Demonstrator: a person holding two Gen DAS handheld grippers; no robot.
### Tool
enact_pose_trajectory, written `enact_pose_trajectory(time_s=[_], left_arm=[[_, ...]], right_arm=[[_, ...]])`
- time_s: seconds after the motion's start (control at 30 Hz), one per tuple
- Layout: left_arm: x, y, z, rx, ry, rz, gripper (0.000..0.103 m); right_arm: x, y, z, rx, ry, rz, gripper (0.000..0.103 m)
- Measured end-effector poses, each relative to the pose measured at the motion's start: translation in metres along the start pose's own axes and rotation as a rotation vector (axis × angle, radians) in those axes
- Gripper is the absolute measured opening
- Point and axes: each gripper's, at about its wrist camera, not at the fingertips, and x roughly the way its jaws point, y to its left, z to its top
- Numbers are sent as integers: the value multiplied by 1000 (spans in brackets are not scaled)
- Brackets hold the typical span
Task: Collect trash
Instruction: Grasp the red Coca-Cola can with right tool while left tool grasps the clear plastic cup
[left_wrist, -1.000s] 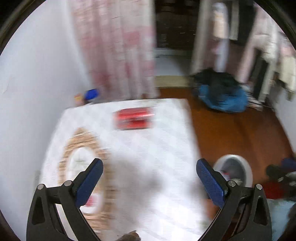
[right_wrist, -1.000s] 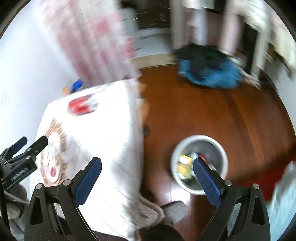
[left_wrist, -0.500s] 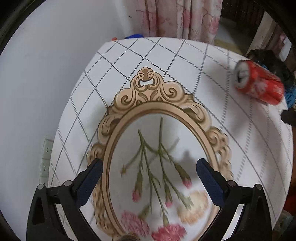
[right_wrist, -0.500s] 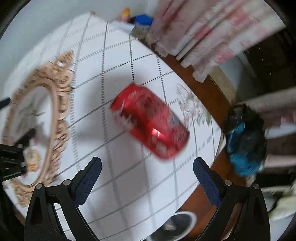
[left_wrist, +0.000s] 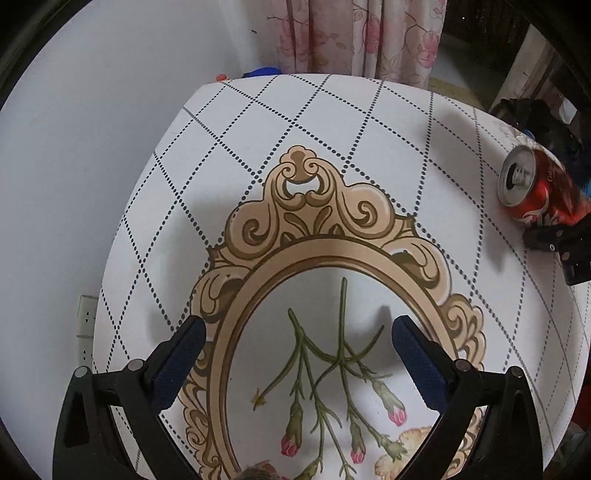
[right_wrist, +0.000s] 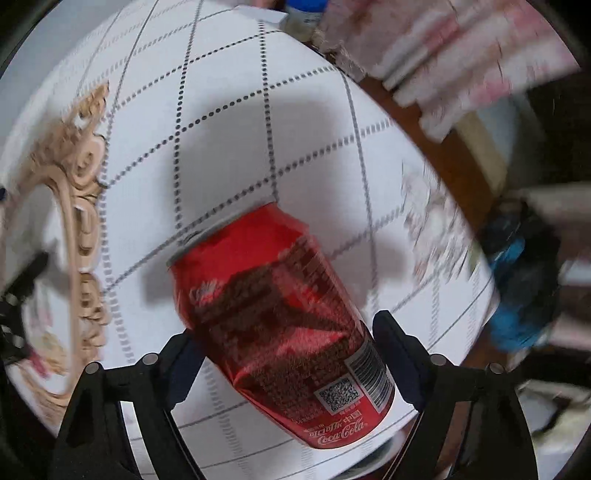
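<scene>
A dented red Coca-Cola can (right_wrist: 280, 314) lies on its side on the white tablecloth (right_wrist: 229, 140), near the table's right edge. My right gripper (right_wrist: 288, 332) is open, with the can's lower half between its two fingers; contact with the pads is unclear. From the left wrist the same can (left_wrist: 535, 188) shows its silver top at the far right, with one of the right gripper's black fingers (left_wrist: 550, 236) just below it. My left gripper (left_wrist: 297, 332) hangs open and empty over the cloth's printed oval frame (left_wrist: 306, 206), well left of the can.
A white wall (left_wrist: 92, 147) with a socket (left_wrist: 86, 317) runs along the table's left side. Pink floral curtains (left_wrist: 354, 37) hang behind it, with a blue-capped bottle (left_wrist: 260, 72) at the back edge. A dark and blue bundle (right_wrist: 517, 295) lies on the wooden floor (right_wrist: 454, 162) to the right.
My right gripper has come down closer, so the can now sits between its fingers. The left gripper has barely shifted over the cloth and stays open.
</scene>
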Motion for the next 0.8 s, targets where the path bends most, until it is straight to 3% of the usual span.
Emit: enact_pose_trajectory(time_s=[0.13,0.33,0.5,0.6,0.7,0.8], left_arm=[[-23,-3,-15,5,-12,-46,103],[-63,-19,-61,-17,-27,-233,103],[-72,-59,-91,87,-14,-321,102],[-68,-85,-94,150,-18,-334,102],[-67,-106,-96,210,-44,-318,97],[-61,-122,-91,247,-44,-303,77]], right_arm=[[-9,-15,-49,221,-16,71,86],[-16,-26,-166,556,-106,214,83],[-19,-13,-243,757,-194,279,81],[-16,-10,-274,811,-230,266,81],[-11,-12,-281,848,-238,282,79],[-5,-10,-274,862,-239,277,79]])
